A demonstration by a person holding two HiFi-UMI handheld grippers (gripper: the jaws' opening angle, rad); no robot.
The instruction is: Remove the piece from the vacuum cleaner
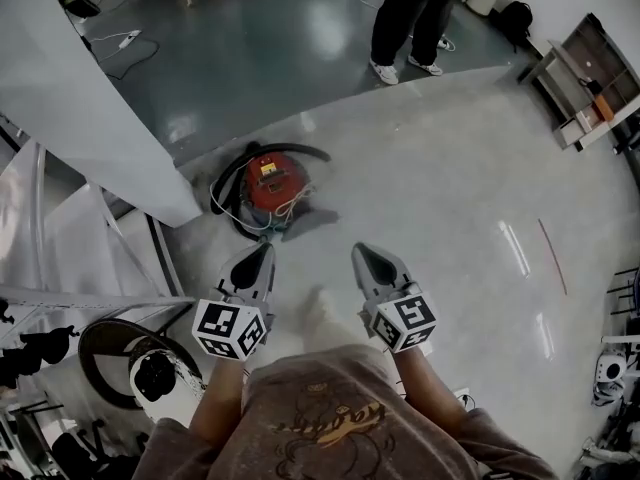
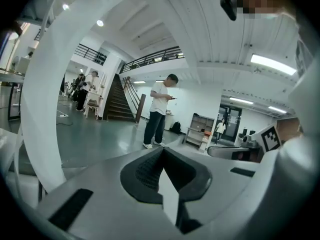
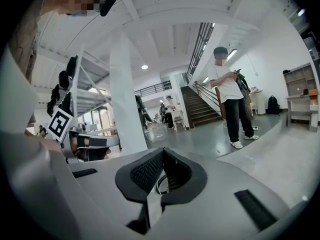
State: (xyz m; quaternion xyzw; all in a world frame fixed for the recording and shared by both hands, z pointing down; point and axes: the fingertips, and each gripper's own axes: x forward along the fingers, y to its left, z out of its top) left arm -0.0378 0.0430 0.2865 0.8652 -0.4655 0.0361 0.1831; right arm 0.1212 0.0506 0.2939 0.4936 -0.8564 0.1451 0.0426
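the vacuum cleaner (image 1: 275,180) sits beyond both closed grippers.

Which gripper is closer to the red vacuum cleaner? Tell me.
The left gripper, tip just short of the vacuum cleaner; the right gripper lies farther aside.

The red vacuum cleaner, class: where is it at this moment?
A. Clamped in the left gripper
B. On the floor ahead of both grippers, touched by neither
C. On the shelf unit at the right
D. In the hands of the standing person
B: the head view shows the vacuum cleaner on the floor, beyond the left gripper and the right gripper, both shut on nothing and apart from it.
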